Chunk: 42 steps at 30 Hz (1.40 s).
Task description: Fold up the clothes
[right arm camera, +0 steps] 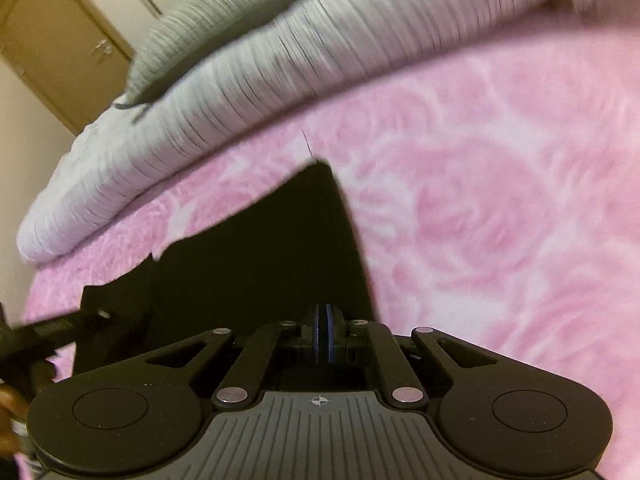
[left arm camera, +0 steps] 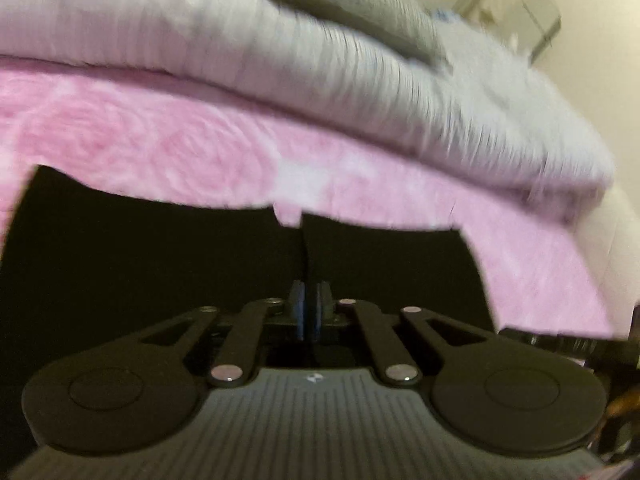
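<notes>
A black garment lies spread over a pink rose-patterned blanket on a bed. My left gripper is shut on the black garment, which fills the view around its fingers. In the right wrist view the black garment rises to a point over the pink blanket. My right gripper is shut on the garment's edge. Both views are motion-blurred.
A folded grey ribbed duvet lies along the far side of the bed, also in the right wrist view. A wooden door stands at the far left. The other gripper shows at the left edge.
</notes>
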{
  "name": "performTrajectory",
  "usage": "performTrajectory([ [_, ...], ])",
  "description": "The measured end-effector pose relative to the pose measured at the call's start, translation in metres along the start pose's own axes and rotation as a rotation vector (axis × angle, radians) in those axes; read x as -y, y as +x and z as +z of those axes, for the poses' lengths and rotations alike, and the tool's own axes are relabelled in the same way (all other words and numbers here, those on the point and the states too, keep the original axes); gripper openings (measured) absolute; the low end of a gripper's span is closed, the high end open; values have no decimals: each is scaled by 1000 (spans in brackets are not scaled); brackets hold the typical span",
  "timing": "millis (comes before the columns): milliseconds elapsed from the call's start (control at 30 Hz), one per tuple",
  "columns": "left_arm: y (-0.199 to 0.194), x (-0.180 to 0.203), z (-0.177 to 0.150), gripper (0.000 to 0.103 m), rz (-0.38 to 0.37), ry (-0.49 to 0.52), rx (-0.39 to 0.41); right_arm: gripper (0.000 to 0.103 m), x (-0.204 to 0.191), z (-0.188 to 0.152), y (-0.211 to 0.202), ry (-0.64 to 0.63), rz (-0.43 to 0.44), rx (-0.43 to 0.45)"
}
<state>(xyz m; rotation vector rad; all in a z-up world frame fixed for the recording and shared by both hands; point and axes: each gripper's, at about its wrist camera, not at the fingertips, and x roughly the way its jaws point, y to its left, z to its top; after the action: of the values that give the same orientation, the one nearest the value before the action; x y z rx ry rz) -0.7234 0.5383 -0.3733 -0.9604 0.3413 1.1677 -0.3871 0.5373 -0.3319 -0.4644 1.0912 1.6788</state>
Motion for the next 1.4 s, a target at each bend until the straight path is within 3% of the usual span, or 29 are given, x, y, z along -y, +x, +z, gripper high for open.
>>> performTrajectory([
  [133,-54,-1,-21,3,46,-12,-7,5,-16,-23,-42,-81,-27,-7],
  [333,-116,5,-131,3,70,-22,-192,5,-27,-129,-80,-194,-129,-207],
  [400,-135,4,-177,3,104,-36,-272,5,-26,-164,-95,-243,-186,-222],
  [533,-183,7,-223,2,127,-87,-282,26,-41,-204,-137,-319,-244,-220],
  [633,-204,21,-232,3,143,-3,-283,67,-54,-221,-158,-343,-267,-223],
  [767,-222,32,-250,3,181,107,-270,67,-57,-257,-172,-393,-297,-272],
  [967,-268,35,-322,3,234,20,-290,67,-60,-311,-193,-457,-338,-346],
  [1067,-298,44,-360,3,278,1,-283,67,-31,-328,-221,-301,-304,-367],
  [1167,-320,54,-389,3,324,-69,-291,67,-19,-342,-246,-271,-280,-383],
  [1300,-347,89,-392,4,414,-89,-349,67,-20,-341,-276,-236,-304,-479],
  [1400,-381,128,-378,4,451,-73,-334,67,-41,-327,-324,-278,-278,-393],
])
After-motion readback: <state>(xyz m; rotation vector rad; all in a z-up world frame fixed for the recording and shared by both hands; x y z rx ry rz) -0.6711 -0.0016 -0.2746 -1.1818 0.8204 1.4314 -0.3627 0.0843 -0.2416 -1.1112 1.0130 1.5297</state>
